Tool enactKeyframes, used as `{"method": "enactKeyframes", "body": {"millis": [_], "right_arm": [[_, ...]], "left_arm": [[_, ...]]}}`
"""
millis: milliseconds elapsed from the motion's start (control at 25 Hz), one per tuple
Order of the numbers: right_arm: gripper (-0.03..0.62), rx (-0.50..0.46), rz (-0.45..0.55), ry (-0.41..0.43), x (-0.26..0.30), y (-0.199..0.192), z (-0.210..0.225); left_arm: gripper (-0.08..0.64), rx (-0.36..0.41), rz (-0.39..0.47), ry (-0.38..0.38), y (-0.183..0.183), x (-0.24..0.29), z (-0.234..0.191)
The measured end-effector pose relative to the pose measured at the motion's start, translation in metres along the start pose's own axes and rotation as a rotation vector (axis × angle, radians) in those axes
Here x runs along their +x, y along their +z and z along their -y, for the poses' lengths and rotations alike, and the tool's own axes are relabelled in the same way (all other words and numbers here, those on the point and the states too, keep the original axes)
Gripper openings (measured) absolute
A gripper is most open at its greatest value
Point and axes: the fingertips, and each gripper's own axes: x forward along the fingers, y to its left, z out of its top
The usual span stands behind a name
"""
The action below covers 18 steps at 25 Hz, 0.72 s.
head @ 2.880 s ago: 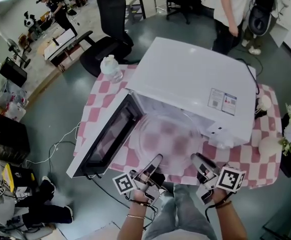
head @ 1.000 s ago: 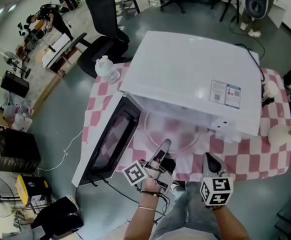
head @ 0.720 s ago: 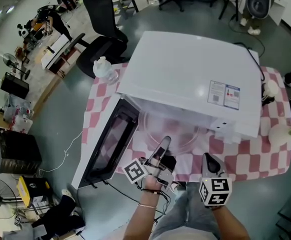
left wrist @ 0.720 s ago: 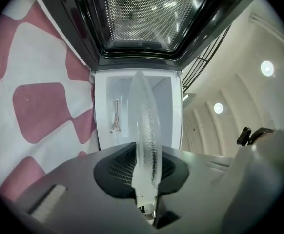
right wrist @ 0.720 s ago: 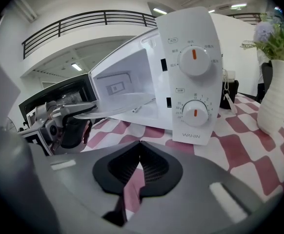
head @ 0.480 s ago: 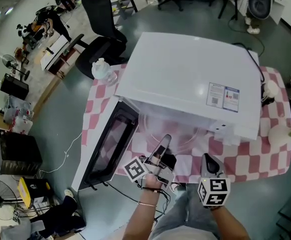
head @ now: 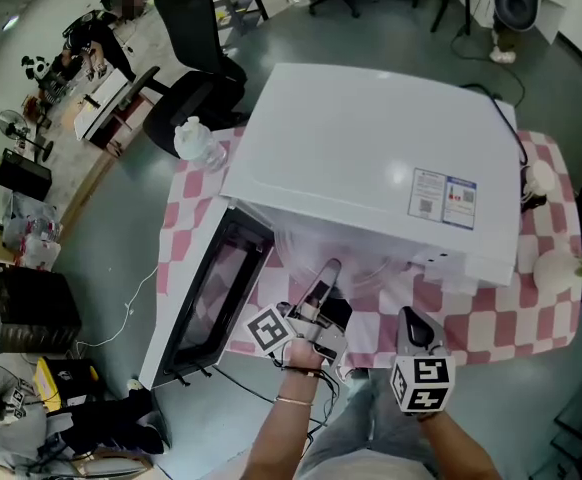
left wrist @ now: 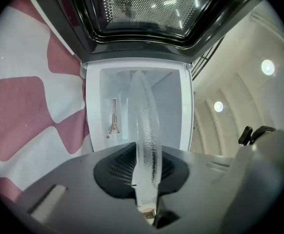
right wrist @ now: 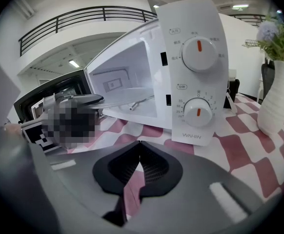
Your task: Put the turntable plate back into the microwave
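The white microwave (head: 371, 158) stands on a pink chequered tablecloth (head: 491, 318) with its door (head: 206, 288) swung open to the left. My left gripper (head: 323, 278) is shut on the rim of the clear glass turntable plate (head: 356, 258), held level, and most of the plate lies inside the cavity. In the left gripper view the plate (left wrist: 144, 130) shows edge-on between the pads, pointing into the white cavity (left wrist: 171, 106), where a small roller piece (left wrist: 113, 123) lies. My right gripper (head: 414, 328) hangs shut and empty in front of the control panel (right wrist: 195, 67).
A clear bottle (head: 196, 143) stands at the table's back left corner. A white vase (right wrist: 273, 106) with flowers stands to the right of the microwave. An office chair (head: 196, 48) and desks are on the floor beyond the table.
My left gripper has carried the plate a little further into the microwave cavity, so less of the glass shows in front. The right gripper has stayed in place.
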Motion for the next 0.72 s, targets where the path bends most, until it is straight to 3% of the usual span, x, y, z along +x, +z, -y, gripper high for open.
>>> {"method": "enactKeyframes", "body": {"millis": [720], "right_arm": [[0.011,0.009,-0.018,-0.018,0.002,0.003,0.009]], "left_arm": [[0.037,-0.008,-0.021,-0.004,0.006,0.035,-0.002]]}}
